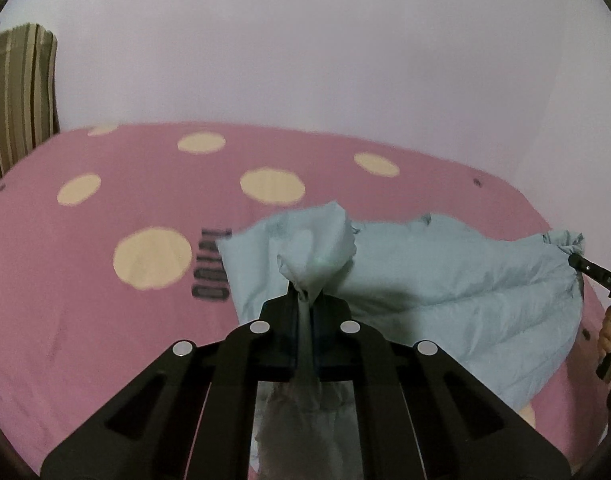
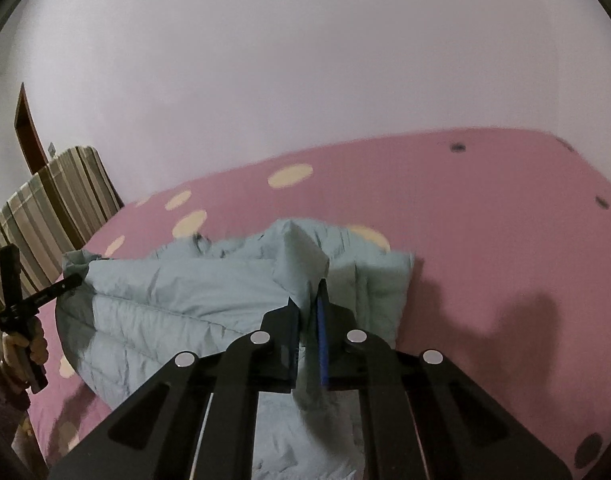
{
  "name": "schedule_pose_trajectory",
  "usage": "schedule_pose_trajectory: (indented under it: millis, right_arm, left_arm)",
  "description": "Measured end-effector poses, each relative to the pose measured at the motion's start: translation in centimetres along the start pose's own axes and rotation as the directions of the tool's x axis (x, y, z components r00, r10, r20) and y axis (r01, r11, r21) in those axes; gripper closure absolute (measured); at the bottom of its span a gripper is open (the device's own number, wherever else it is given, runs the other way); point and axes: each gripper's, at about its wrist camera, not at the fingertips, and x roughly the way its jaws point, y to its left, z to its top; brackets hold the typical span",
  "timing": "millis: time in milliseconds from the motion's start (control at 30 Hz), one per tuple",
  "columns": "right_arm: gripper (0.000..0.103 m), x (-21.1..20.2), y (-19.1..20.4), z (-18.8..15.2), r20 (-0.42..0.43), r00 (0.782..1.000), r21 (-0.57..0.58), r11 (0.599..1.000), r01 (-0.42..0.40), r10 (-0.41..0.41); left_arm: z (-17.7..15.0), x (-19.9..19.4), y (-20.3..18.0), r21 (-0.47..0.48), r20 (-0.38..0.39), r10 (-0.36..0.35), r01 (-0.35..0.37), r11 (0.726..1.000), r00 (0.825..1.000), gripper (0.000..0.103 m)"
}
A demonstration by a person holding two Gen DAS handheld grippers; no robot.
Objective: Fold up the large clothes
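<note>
Clearly both tools have a bite of cloth: the left gripper [image 1: 305, 300] is clamped on a bunched corner of the pale blue quilted garment [image 1: 445, 280], and the right gripper [image 2: 309, 308] is pinched tight on another raised fold of it. The garment lies rumpled on the pink spotted bedsheet [image 1: 105, 320], near the person's edge of the bed, with its two held corners pulled up into peaks while the middle sags on the sheet. A striped cushion [image 2: 61, 208] leans at the head of the bed, well apart from the work.

What may go wrong, I judge, is slippage (puffy quilted fabric is slick, and each bite looks small). If one corner pulls free mid-lift, the garment would drop lopsided and the fold would crease askew. Lifting the two hands unevenly could also twist the cloth, or drag its far part across the sheet and bunch it.
</note>
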Motion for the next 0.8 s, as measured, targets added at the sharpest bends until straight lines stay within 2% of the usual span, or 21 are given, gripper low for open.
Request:
schedule_pose_trajectory:
  millis: [200,300,433,633,800]
  right_arm:
    - [0.096,2.3,0.7,4.4,0.033,0.999,-0.009,0.999,0.035,-0.034]
    - [0.096,5.4,0.6,6.7,0.020,0.997,-0.009,0.998,0.069,-0.068]
    - [0.096,9.8,0.0,8.0,-0.020,0.995,-0.005,0.995,0.102,-0.102]
    - [0.096,16.5,-1.7,6.7,-0.129,0.980,-0.005,0.989,0.151,-0.150]
    - [0.096,20.5,-3.6,4.3,-0.229,0.958,0.015,0.984,0.178,-0.170]
  left_arm:
    - [4.5,2.5,0.0,-0.024,0.015,0.055,-0.055,0.998,0.998,0.098]
    - [6.5,5.2,-0.1,-0.029,0.003,0.103,-0.103,0.994,0.995,0.098]
    - [7.8,9.7,-0.1,-0.024,-0.042,0.158,-0.159,0.987,0.987,0.098]
    - [5.8,16.6,1.2,-0.016,-0.153,0.229,-0.234,0.972,0.961,0.099]
    - [3.1,20.0,2.6,-0.019,-0.221,0.256,-0.266,0.964,0.941,0.098]
